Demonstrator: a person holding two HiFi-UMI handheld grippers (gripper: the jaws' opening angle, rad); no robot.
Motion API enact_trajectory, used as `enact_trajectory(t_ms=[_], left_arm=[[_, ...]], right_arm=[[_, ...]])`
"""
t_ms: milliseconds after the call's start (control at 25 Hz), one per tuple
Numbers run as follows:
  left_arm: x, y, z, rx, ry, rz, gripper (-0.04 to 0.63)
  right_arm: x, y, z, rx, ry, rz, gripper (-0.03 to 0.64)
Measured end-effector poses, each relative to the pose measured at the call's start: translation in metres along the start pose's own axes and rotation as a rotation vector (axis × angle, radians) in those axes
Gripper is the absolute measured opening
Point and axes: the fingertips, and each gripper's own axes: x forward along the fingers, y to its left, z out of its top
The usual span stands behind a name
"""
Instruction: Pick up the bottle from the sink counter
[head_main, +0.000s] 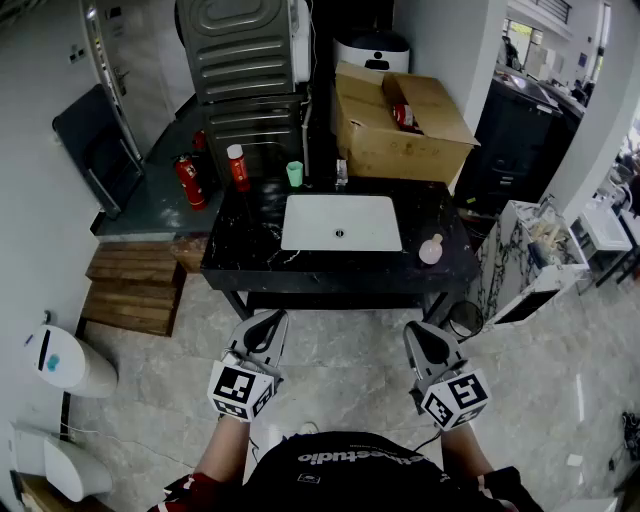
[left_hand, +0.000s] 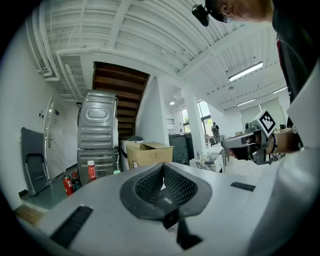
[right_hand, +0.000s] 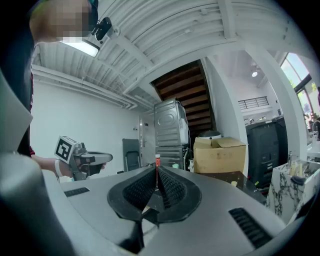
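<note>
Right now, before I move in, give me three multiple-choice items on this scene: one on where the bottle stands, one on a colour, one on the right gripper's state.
1. Where does the red bottle stand on the counter?
A. At the back left, left of the cup
B. Inside the white basin
C. At the front right edge

2. What colour is the cup next to the bottle?
A. Blue
B. Green
C. Yellow

3. How do the right gripper jaws stand?
A. Wide apart
B. Closed on the bottle
C. Together, with nothing held

Answers:
1 A: the head view shows the bottle at the counter's far left corner, with the cup to its right.
2 B: the cup is pale green in the head view.
3 C: the right gripper view shows the pads meeting, and the bottle is far off on the counter.
</note>
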Motion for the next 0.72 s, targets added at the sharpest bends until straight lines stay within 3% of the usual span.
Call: enact_trajectory(t_ms=[440, 720], left_arm=[[-0.002, 0.014, 0.002, -0.027, -0.015, -0.002, 0.015], [-0.005, 0.028, -0.003, -0.055, -0.02, -0.009, 0.015]], right_arm=[[0.011, 0.007, 0.001, -0.003, 0.003, -0.006, 0.04], [0.02, 0.01, 0.001, -0.007, 0.0, -0.055, 0.04]])
